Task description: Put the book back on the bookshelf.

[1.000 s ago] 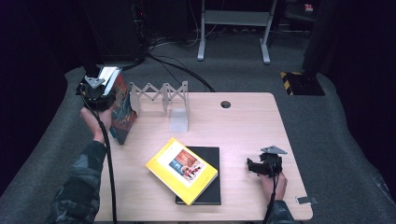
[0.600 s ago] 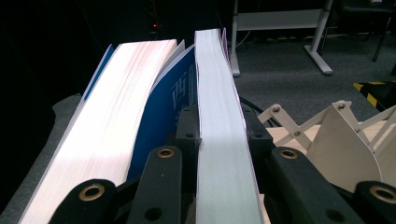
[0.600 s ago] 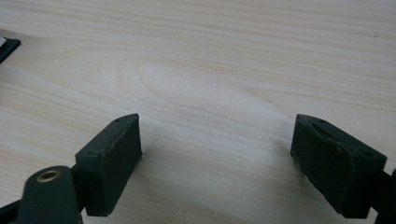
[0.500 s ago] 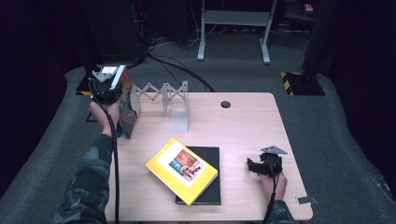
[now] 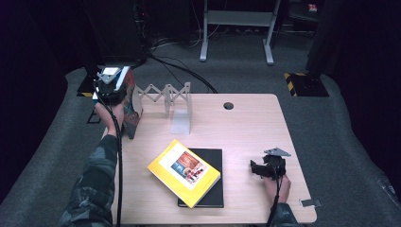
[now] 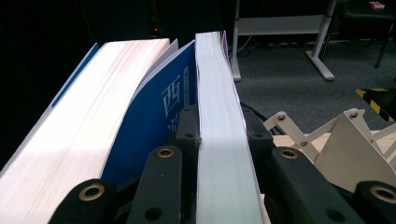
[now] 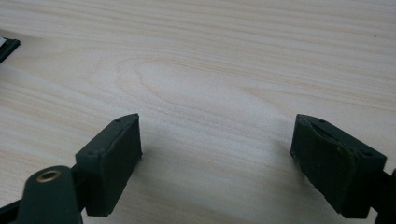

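Fingers [image 6: 187,133] of the left gripper [image 5: 109,89] are clamping tight on a thin paperback book with a white page edge [image 6: 219,140], one black pad pressing each cover, and are holding it upright above the far left corner of the pale wooden table [image 5: 246,127]. Just to its left a thicker blue-covered book [image 6: 163,116] is leaning, its page block fanning away from the held volume; whether the two are touching lower down cannot be told. In the high view the held book is standing at the left end of a white folding accordion-style book rack [image 5: 165,97], whose lattice arms are showing at the right in the left gripper view. In the inspector's judgement the step in hand is setting this book upright at the rack, and doing it well is calling for keeping the spine vertical, lowering it squarely so that the bottom edge is meeting the table flat, and holding the grip until the neighbouring book or the rack is supporting it. Further right, a yellow softcover book [image 5: 184,172] is lying askew on a flat black book [image 5: 213,191] near the table's front, both apparently awaiting shelving. At the right, the right gripper [image 5: 265,169] is resting low over bare tabletop with its jaws standing wide apart and nothing between them.
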`<control>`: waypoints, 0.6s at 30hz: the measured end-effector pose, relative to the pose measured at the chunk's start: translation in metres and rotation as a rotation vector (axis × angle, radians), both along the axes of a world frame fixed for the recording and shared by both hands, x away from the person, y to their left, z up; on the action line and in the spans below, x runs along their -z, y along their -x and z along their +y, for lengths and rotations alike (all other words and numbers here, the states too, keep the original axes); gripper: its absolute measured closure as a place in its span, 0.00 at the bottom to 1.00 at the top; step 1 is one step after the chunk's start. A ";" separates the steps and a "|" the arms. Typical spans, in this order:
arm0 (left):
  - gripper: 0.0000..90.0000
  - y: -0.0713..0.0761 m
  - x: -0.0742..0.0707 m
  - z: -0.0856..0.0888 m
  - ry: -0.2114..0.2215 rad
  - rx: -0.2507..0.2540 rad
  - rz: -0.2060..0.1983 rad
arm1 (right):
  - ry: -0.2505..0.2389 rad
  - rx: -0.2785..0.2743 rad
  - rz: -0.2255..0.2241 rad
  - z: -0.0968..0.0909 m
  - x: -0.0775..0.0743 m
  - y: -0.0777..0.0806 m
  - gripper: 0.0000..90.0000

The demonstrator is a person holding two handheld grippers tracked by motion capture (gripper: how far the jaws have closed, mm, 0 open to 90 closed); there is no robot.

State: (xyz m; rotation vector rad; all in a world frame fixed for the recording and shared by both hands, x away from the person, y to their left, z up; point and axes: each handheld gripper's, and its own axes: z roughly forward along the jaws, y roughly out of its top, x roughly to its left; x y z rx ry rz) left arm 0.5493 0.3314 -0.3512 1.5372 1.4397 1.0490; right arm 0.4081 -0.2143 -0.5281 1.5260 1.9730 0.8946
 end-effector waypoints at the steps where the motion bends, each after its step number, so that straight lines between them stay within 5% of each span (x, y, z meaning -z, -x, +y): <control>1: 0.82 0.000 0.000 0.000 -0.001 -0.003 0.010 | 0.000 0.000 0.000 0.000 0.000 0.000 0.17; 7: 0.72 0.006 -0.008 -0.003 -0.043 -0.013 0.004 | 0.001 -0.001 0.000 0.000 0.000 0.000 0.17; 18: 0.48 0.028 -0.024 -0.016 -0.212 -0.002 -0.006 | 0.002 -0.001 0.000 0.000 0.000 0.000 0.17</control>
